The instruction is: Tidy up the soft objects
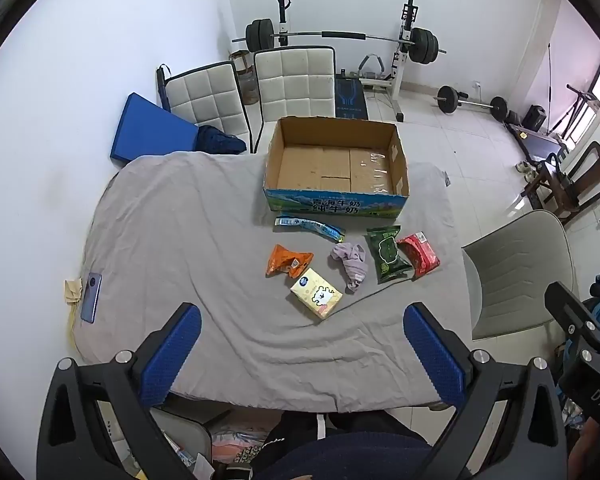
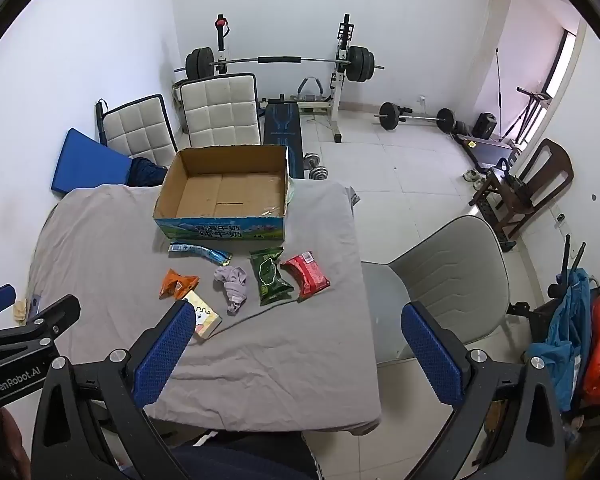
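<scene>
An open, empty cardboard box [image 1: 336, 164] [image 2: 224, 196] stands at the far side of the grey-covered table [image 1: 180, 240] [image 2: 280, 340]. In front of it lie a blue packet [image 1: 310, 227] [image 2: 199, 251], an orange packet [image 1: 287, 265] [image 2: 179, 283], a yellow tissue pack [image 1: 317, 297] [image 2: 205, 314], a crumpled lilac cloth [image 1: 351, 264] [image 2: 233, 282], a green packet [image 1: 387, 254] [image 2: 270, 276] and a red packet [image 1: 419, 254] [image 2: 306, 276]. My left gripper [image 1: 300, 344] is open and empty above the near table edge. My right gripper [image 2: 296, 344] is open and empty, to the right.
A phone [image 1: 91, 297] lies at the table's left edge. A grey chair [image 1: 516, 276] [image 2: 444, 280] stands right of the table. Two white padded chairs [image 1: 256, 96] [image 2: 188, 124] and a blue mat [image 1: 152, 130] are behind it. Weight equipment [image 1: 340, 40] is by the far wall.
</scene>
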Demonstrator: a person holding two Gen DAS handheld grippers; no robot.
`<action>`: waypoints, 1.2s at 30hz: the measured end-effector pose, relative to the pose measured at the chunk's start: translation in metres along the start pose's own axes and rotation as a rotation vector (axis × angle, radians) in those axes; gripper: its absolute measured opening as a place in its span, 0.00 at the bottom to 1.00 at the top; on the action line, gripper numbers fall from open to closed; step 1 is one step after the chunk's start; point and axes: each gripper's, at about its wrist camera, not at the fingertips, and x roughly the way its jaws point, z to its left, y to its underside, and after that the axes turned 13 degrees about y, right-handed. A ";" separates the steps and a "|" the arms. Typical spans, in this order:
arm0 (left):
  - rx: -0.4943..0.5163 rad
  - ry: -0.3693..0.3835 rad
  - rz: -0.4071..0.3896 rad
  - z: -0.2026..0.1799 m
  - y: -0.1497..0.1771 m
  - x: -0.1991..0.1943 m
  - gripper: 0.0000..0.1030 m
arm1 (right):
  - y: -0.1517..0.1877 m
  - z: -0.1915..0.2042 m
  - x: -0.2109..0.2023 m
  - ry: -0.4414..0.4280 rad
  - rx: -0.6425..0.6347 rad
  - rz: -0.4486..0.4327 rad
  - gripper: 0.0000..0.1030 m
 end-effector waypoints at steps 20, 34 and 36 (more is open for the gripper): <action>-0.012 0.020 0.024 0.014 0.002 0.008 1.00 | 0.002 0.012 0.009 0.035 -0.011 0.017 1.00; -0.007 0.024 0.053 0.016 -0.001 0.017 1.00 | 0.005 0.016 0.021 0.051 -0.014 0.047 1.00; -0.009 0.022 0.051 0.015 -0.001 0.017 1.00 | 0.005 0.015 0.022 0.053 -0.012 0.048 1.00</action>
